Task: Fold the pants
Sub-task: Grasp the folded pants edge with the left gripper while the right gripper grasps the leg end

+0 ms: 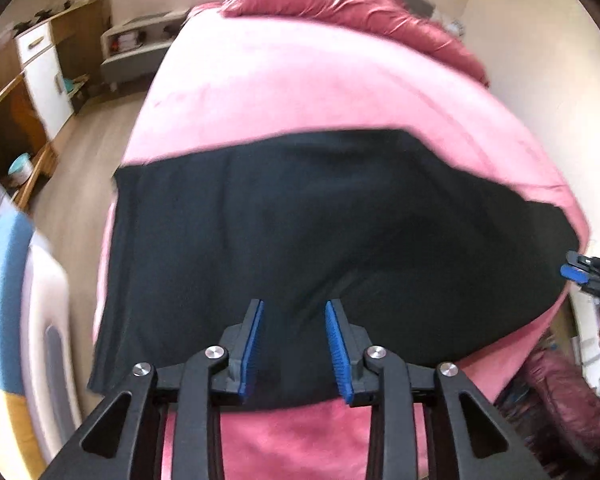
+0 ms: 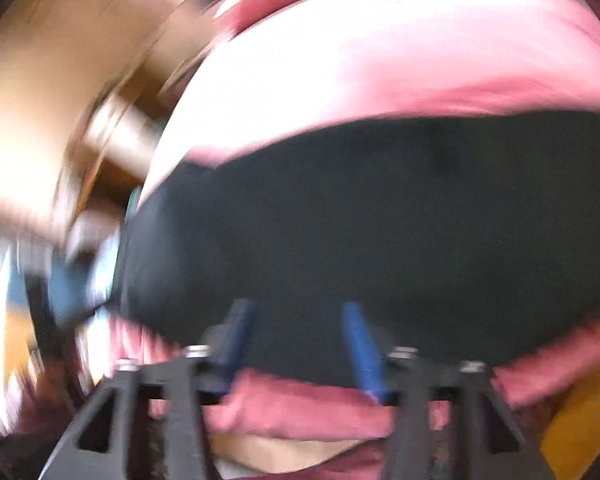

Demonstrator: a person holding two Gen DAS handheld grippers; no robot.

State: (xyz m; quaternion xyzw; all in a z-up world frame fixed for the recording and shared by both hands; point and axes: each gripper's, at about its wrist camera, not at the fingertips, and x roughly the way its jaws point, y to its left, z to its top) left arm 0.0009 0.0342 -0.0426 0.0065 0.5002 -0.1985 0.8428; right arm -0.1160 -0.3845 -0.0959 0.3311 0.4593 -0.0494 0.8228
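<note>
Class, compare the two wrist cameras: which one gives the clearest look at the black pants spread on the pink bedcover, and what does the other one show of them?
The left wrist view: the black pants are sharp there, with both side edges visible on the pink bedcover. The right wrist view is motion-blurred and shows them only as a dark band.

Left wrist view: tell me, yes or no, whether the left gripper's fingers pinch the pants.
No: the left gripper fingers stand apart above the black pants.

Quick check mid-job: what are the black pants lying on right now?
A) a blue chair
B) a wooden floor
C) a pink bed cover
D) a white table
C: the black pants lie spread across the pink bed cover, which shows beyond and in front of them.
</note>
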